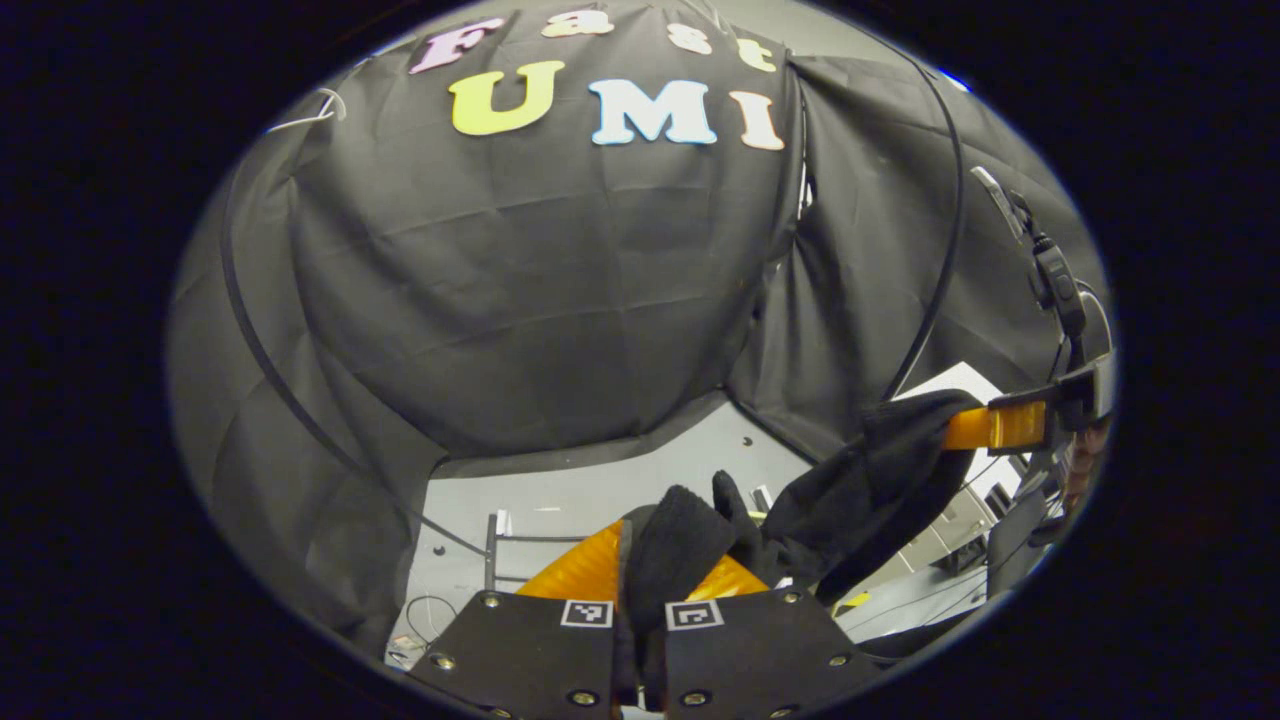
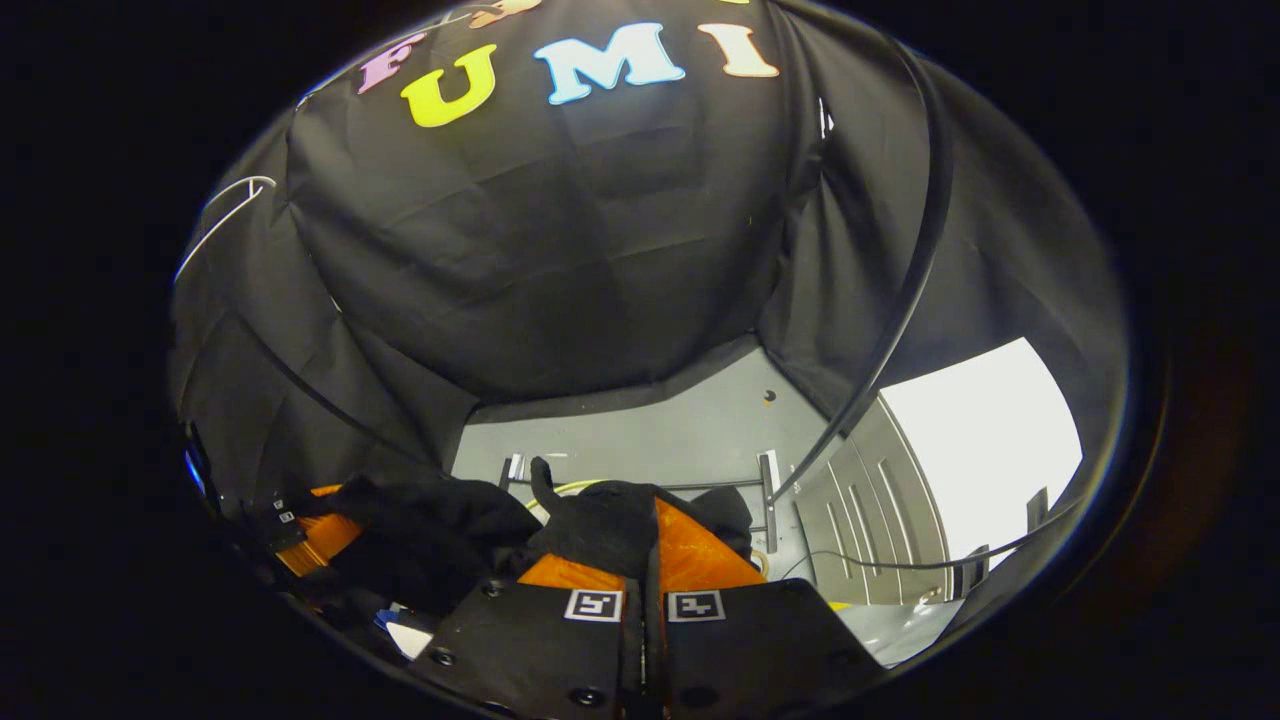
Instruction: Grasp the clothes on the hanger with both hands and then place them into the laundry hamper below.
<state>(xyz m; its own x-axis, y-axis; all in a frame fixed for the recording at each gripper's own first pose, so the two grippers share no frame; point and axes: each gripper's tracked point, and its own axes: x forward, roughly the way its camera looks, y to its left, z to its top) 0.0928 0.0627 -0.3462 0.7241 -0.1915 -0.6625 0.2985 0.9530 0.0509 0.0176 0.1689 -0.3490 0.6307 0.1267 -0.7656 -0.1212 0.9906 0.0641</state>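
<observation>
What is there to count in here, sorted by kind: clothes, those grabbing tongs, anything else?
Soft black fabric garment: 1
Hand-held two-finger tongs: 2, the left tongs and the right tongs, each shut on the garment
Thin metal rack frame on the grey floor: 1
Total: 4

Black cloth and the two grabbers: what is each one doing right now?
Black garment: pinched at two spots, stretched between both grippers, off the floor.
Left gripper: shut on the garment.
Right gripper: shut on the garment.
Metal rack: standing on the floor behind.
</observation>
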